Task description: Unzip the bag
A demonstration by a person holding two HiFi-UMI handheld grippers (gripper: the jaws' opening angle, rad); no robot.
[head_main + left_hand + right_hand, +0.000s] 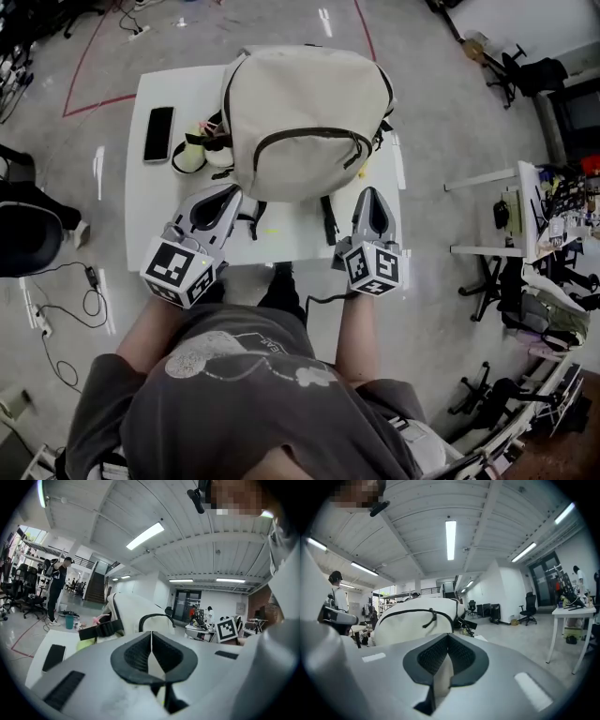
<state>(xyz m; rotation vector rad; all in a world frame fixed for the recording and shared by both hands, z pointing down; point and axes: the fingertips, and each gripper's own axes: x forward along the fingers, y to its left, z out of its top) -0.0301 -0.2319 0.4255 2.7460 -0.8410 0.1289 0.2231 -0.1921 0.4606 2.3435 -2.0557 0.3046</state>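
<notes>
We are at the approach: left gripper [231, 194] and right gripper [372, 194], jaws together on nothing, face the bag [305, 112] just ahead. Next we must pinch its zipper pull [426, 621].

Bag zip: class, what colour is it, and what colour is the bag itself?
Black zip on a cream bag; clearest in the head view.

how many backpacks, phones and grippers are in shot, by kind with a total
beige backpack: 1
black phone: 1
grippers: 2 (left gripper, right gripper)
total: 4
</notes>
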